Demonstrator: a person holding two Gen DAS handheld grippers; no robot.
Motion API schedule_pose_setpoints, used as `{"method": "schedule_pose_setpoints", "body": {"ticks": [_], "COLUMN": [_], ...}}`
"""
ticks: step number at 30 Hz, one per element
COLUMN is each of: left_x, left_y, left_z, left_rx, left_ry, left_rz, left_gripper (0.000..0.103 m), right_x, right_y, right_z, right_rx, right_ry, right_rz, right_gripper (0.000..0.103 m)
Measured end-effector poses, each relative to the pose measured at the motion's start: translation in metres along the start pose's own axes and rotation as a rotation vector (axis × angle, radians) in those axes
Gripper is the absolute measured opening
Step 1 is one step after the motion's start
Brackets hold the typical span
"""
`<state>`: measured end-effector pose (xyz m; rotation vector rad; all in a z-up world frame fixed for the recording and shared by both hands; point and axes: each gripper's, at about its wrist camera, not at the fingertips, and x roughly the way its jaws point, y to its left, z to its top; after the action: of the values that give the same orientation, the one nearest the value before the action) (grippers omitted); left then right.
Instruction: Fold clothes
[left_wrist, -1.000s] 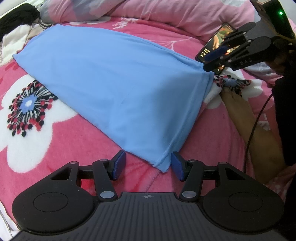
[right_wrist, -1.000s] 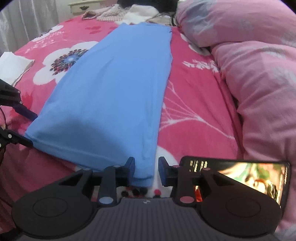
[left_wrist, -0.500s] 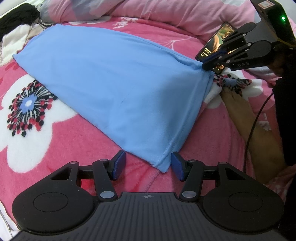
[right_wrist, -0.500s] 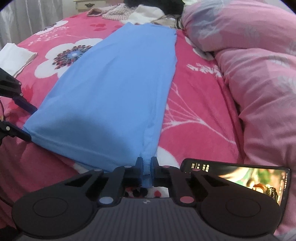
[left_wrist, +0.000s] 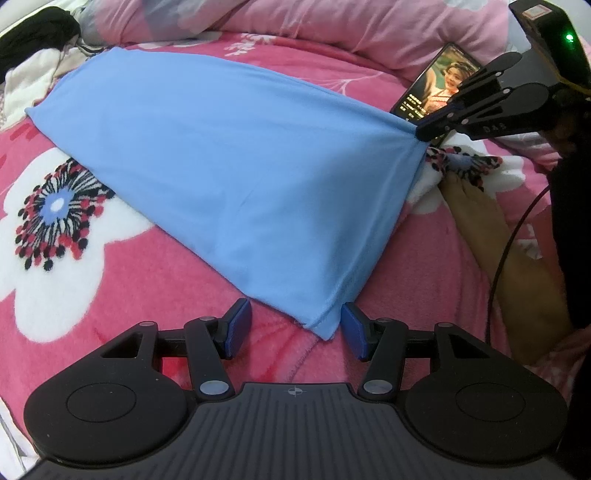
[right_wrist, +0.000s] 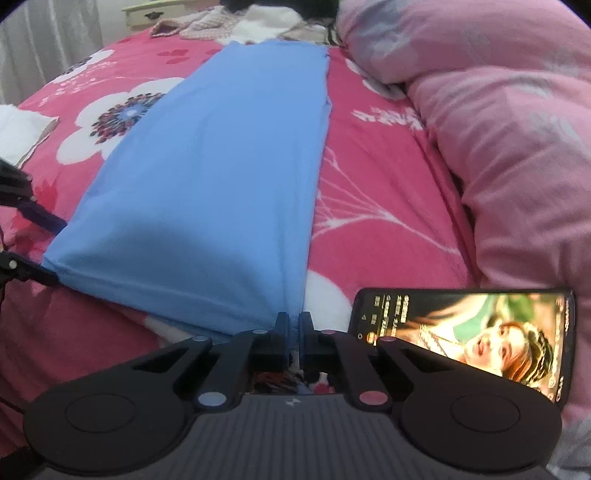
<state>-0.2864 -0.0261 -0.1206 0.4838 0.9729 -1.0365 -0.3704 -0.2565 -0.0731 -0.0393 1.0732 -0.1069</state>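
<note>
Cloth (left_wrist: 229, 166): long blue strip on the bed, running away from you toward the far edge.
Right tongs (right_wrist: 294, 325): closed on your near right corner, lifted a little.
Left tongs (left_wrist: 295, 328): wide open, the near left corner lies between the pads, not gripped.
Next: I think you close the left one.

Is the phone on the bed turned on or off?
On. The phone lies on the bed beside the right gripper, and its screen is lit, showing a woman's face with lines of text.
</note>
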Motion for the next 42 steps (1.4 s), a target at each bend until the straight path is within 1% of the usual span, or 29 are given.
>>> {"method": "schedule_pose_setpoints", "body": {"ticks": [4, 8, 10, 13, 16, 19, 22, 25, 27, 31, 33, 35, 38, 42], "left_x": [-0.001, -0.002, -0.002, -0.004, -0.005, -0.005, -0.004, -0.005, -0.008, -0.016, -0.019, -0.016, -0.009, 0.006], "left_y": [0.001, 0.001, 0.002, 0.005, 0.009, 0.013, 0.014, 0.017, 0.021, 0.032, 0.039, 0.042, 0.037, 0.023], "left_z": [0.000, 0.000, 0.001, 0.001, 0.001, 0.002, 0.003, 0.002, 0.002, 0.005, 0.010, 0.016, 0.020, 0.013], "left_rx": [-0.003, -0.005, -0.021, -0.040, -0.060, -0.083, -0.095, -0.117, -0.145, -0.207, -0.248, -0.268, -0.246, -0.188], "left_ry": [0.000, -0.002, -0.004, -0.009, -0.013, -0.011, -0.008, -0.001, -0.005, -0.046, -0.075, -0.086, -0.078, -0.014], "left_rz": [-0.002, -0.003, -0.009, -0.014, -0.025, -0.042, -0.053, -0.069, -0.083, -0.095, -0.103, -0.100, -0.097, -0.105], "left_gripper": [0.054, 0.054, 0.054, 0.054, 0.054, 0.054, 0.054, 0.054, 0.054, 0.054, 0.054, 0.054, 0.054, 0.054], "right_x": [0.009, 0.001, -0.007, -0.020, -0.029, -0.024, -0.011, 0.008, 0.016, 0.010, 0.007, 0.003, -0.003, -0.006], "right_y": [-0.003, -0.010, -0.015, -0.027, -0.030, -0.018, 0.004, 0.015, 0.017, 0.017, 0.016, 0.018, 0.024, 0.022], "right_z": [-0.003, -0.002, -0.001, 0.002, 0.009, 0.016, 0.019, 0.013, 0.006, -0.005, -0.004, -0.002, 0.001, 0.001], "right_rx": [0.046, 0.071, 0.066, 0.077, 0.089, 0.075, 0.027, 0.004, 0.017, 0.067, 0.073, 0.060, 0.010, 0.010], "right_ry": [0.029, 0.010, 0.007, -0.004, -0.049, -0.076, -0.092, -0.005, 0.057, 0.079, 0.062, 0.032, -0.017, -0.032], "right_rz": [0.009, 0.038, 0.033, 0.004, 0.018, 0.081, 0.157, 0.218, 0.236, 0.274, 0.267, 0.265, 0.282, 0.276], "right_gripper": [0.006, 0.008, 0.011, 0.011, 0.011, 0.011, 0.011, 0.011, 0.012, 0.012, 0.012, 0.014, 0.014, 0.014]}}
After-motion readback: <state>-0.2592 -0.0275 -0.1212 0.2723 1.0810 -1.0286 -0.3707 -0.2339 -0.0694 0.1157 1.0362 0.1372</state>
